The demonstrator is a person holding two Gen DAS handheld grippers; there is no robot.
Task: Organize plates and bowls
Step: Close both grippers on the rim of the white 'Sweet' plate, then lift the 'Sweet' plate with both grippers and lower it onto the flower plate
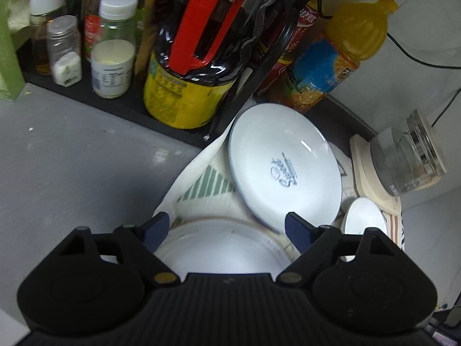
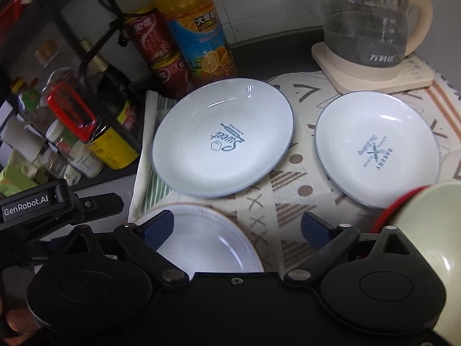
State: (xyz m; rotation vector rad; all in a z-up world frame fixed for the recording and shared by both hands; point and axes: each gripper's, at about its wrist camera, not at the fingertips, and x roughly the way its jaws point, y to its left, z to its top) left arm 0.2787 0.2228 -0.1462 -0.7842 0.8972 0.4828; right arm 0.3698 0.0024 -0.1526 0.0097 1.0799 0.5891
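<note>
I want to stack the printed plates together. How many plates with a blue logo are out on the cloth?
2: the Sweet plate lies left, near the drink bottles; the Bakery plate lies right, before the kettle. Others may be hidden below the grippers.

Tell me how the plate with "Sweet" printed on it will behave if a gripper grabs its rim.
The plate looks like glazed ceramic with bright glare, so probably stiff and slippery. Its shallow, thin rim likely gives little to pinch, so it may tilt. It lies flat on the patterned cloth, which may drag if the plate is pushed.
</note>
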